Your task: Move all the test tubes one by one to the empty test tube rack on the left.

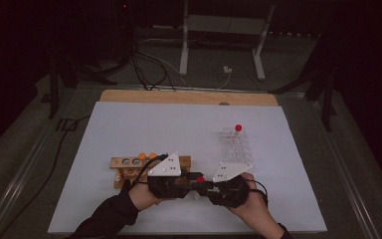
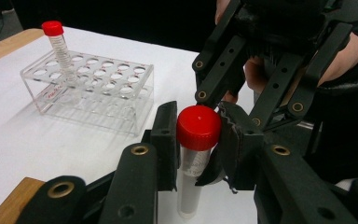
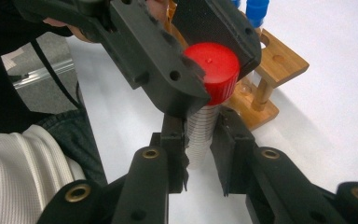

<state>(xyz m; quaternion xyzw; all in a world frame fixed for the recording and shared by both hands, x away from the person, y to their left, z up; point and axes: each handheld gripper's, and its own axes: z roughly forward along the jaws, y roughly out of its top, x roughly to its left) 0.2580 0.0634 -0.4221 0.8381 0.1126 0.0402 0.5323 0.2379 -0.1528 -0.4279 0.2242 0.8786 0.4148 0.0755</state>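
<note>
Tube [image 2: 192,172] mid-frame between both tools | we see left gripper [image 2: 196,135] clamped on its red cap [image 2: 198,127] | right gripper [image 3: 200,140] clamped on body

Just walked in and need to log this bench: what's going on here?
A person works with tongs in each hand over a white table. The right tongs clamp the body of a clear tube. The left tongs are closed on its red cap, perhaps to twist it. A clear rack stands beyond, holding another red-capped tube, and a wooden rack sits nearby.
</note>
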